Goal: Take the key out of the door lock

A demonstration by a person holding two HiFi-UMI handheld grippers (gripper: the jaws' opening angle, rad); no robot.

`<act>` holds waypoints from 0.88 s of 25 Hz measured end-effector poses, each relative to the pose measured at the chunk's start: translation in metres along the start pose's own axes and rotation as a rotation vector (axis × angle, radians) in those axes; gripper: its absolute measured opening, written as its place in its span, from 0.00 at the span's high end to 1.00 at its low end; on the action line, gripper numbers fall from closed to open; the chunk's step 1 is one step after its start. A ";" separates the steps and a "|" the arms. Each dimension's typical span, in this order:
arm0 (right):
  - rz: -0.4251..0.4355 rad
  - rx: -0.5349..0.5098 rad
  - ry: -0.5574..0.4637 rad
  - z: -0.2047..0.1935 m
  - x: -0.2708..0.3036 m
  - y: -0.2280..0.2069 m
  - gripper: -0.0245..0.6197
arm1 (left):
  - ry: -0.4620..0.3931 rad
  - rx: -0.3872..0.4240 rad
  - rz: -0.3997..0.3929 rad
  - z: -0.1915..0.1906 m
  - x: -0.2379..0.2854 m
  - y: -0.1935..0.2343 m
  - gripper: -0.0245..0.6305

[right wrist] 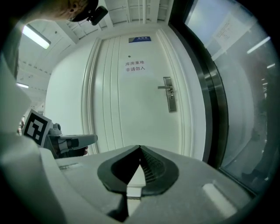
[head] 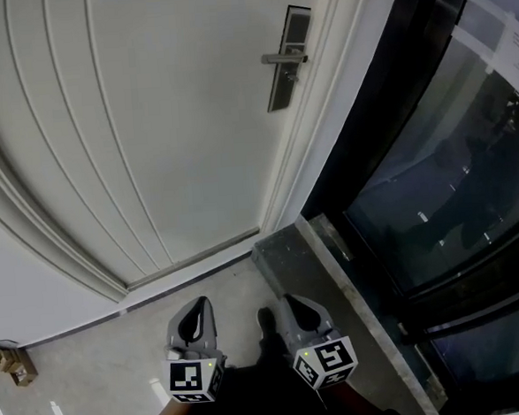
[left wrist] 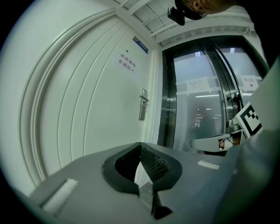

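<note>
Both tools hang low, nearest the lens: left gripper and right gripper side by side over the floor, well short of the door. Each claw is pressed tip to tip w/ nothing between the mesh pads, as each gripper's own view shows.

Lock plate sits by the door's right edge, w/ the lever handle across its upper part. Key should be in the cylinder below the lever, but it's too small to make out in any view, so its exact spot and its turn angle can't be confirmed.

Judged risks from here:
- Approach w/ claws not opened first: tips would bump the key or plate, not straddle it.
- Lever is just above the keyhole, so a high aim means grabbing the handle instead.
- If the key isn't at its release angle, a straight pull jams; more force could bend it.
- Off-axis pull, or a thin grip on the bow: key slips out and drops to the floor.
- Pull may drag the door itself if it isn't latched.
- Glass wall is near the lock side, leaving little elbow room for the right arm.
</note>
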State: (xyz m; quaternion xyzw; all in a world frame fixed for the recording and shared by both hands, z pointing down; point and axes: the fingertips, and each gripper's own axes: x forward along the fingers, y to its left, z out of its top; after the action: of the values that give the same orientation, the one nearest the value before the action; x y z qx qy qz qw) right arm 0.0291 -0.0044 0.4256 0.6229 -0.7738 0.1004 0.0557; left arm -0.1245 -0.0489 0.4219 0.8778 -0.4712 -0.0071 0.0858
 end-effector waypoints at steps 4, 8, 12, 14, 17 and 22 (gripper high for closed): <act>0.067 0.037 0.018 0.005 0.049 -0.025 0.98 | 0.000 0.006 0.071 0.003 0.042 0.017 0.94; 0.120 0.061 0.021 0.022 0.101 -0.064 0.98 | 0.002 0.009 0.127 0.009 0.095 0.024 0.94; 0.184 0.088 0.025 0.049 0.150 -0.106 0.98 | 0.006 0.007 0.160 0.025 0.156 0.020 0.93; 0.217 0.103 0.021 0.065 0.172 -0.128 0.98 | 0.000 0.010 0.169 0.033 0.188 0.017 0.94; 0.270 0.137 0.011 0.092 0.204 -0.156 0.98 | -0.017 0.014 0.185 0.049 0.235 0.013 0.93; 0.345 0.215 -0.038 0.155 0.252 -0.197 0.98 | -0.046 0.031 0.160 0.088 0.311 -0.003 0.93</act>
State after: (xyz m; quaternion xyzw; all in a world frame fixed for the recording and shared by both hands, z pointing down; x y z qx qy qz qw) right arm 0.1718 -0.3198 0.3450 0.4851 -0.8549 0.1786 -0.0436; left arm 0.0427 -0.3177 0.3559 0.8381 -0.5418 -0.0134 0.0617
